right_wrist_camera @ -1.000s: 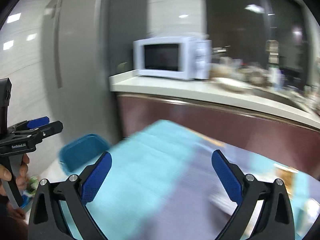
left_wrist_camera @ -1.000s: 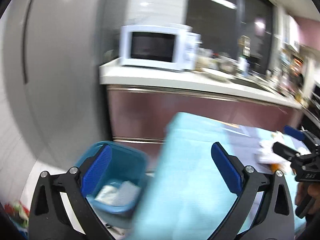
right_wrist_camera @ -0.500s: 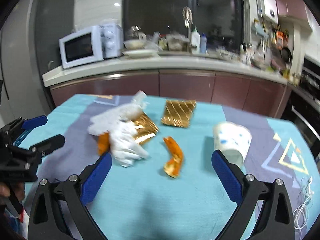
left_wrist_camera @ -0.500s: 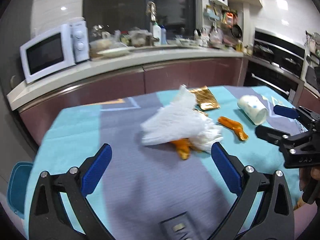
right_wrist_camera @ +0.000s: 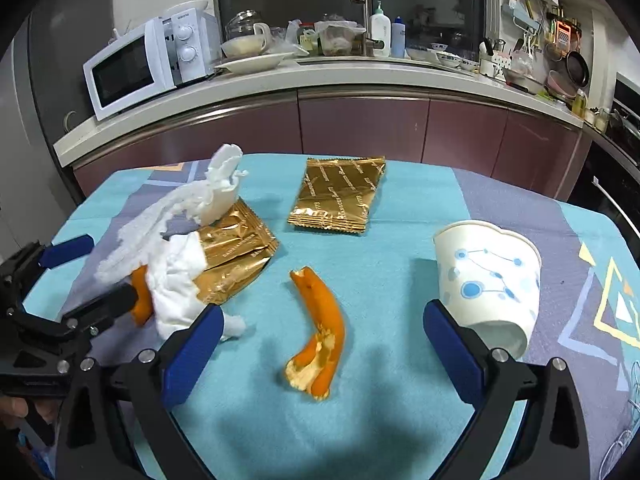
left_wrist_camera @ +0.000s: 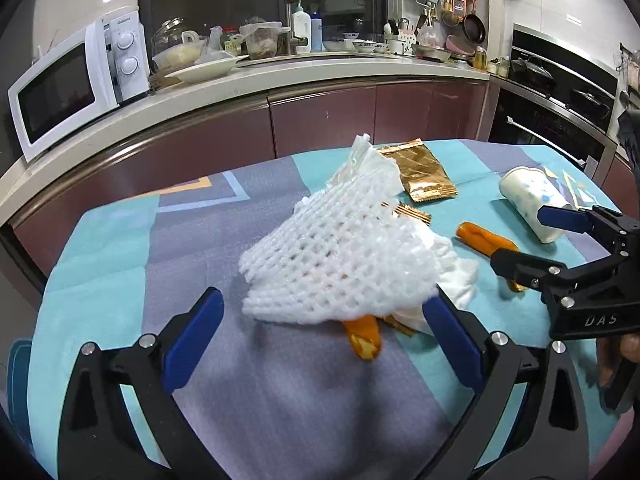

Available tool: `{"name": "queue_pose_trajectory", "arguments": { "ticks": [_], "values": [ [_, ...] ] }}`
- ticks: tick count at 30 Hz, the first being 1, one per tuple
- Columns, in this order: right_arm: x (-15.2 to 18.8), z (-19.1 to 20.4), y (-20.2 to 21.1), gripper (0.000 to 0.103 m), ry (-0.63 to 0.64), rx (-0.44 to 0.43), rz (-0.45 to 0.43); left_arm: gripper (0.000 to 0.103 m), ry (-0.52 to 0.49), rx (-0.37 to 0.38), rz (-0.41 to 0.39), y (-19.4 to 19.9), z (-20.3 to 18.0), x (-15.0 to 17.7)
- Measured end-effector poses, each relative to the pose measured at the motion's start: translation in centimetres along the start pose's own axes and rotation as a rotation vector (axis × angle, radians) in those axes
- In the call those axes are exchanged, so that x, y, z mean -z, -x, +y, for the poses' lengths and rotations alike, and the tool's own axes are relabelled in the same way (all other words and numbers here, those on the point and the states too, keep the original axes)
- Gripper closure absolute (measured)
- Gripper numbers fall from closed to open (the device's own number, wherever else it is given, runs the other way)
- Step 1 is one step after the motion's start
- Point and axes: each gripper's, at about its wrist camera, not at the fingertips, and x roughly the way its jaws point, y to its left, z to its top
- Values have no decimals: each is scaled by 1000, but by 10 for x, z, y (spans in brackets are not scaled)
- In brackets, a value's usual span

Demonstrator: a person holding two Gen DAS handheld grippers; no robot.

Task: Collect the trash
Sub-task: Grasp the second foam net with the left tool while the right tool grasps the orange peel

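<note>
Left gripper (left_wrist_camera: 320, 336): fingers wide open, empty, just before foam net (left_wrist_camera: 340, 256) on worktop (right_wrist_camera: 400, 248); right gripper (right_wrist_camera: 320, 356): wide open, empty, astride orange peel (right_wrist_camera: 320, 336); paper cup (right_wrist_camera: 486, 284) lying nr right finger.

Trash strewn over the tablecloth

White foam net (left_wrist_camera: 340, 256) heaped over a tissue (right_wrist_camera: 176, 276) and gold wrapper (right_wrist_camera: 232, 256); second wrapper (right_wrist_camera: 340, 196) flat; orange peel (right_wrist_camera: 320, 332) (curled); paper cup (right_wrist_camera: 488, 280) tipped over.

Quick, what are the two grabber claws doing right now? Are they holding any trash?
Left gripper: open, holding nothing, facing the white foam net.
Right gripper: open, holding nothing, above the orange peel.
</note>
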Motion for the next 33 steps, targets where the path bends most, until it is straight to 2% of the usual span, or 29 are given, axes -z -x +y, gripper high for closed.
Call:
{"name": "queue_pose_trajectory", "arguments": {
  "ticks": [3, 5, 6, 8, 10, 12, 13, 15, 16, 17, 18, 19, 22, 25, 33],
  "values": [
    [0, -3, -6, 12, -2, -1, 12, 6, -13, -25, -10, -1, 3, -4],
    [0, -4, -11, 19, -5, -2, 24, 16, -4, -37, -8, -2, 5, -4],
    [1, -5, -12, 23, -5, 0, 27, 26, -5, -43, -8, -3, 6, -5],
    [1, -6, -17, 30, -9, -5, 43, 32, -3, -46, 4, -8, 8, -7],
    [0, -7, -21, 42, -13, -10, 60, 53, 4, -37, 15, -13, 11, -8],
    [0, -8, -24, 45, -21, -12, 74, 58, 13, -25, 15, -15, 12, -8],
    [0, -9, -26, 48, -25, -11, 82, 67, 17, -21, 13, -14, 13, -8],
    [0, -10, -28, 49, -28, -14, 95, 73, 16, -18, 10, -14, 15, -9],
    [0, -9, -29, 51, -22, -12, 97, 81, 21, -12, 12, -14, 17, -9],
    [-1, -8, -29, 52, -16, -10, 101, 85, 29, -7, 14, -14, 18, -9],
    [-1, -8, -30, 60, -15, -7, 101, 88, 38, -6, 11, -13, 20, -10],
    [-1, -8, -29, 74, -12, -4, 99, 89, 43, -3, 5, -12, 21, -10],
    [-2, -5, -28, 85, 16, -10, 105, 91, 68, 15, -7, -7, 29, -10],
    [-2, -4, -27, 90, 24, -20, 102, 91, 75, 13, -21, -1, 33, -10],
    [1, -6, -11, 93, -1, -55, 66, 91, 100, 16, -70, 24, 44, -6]
  ]
}}
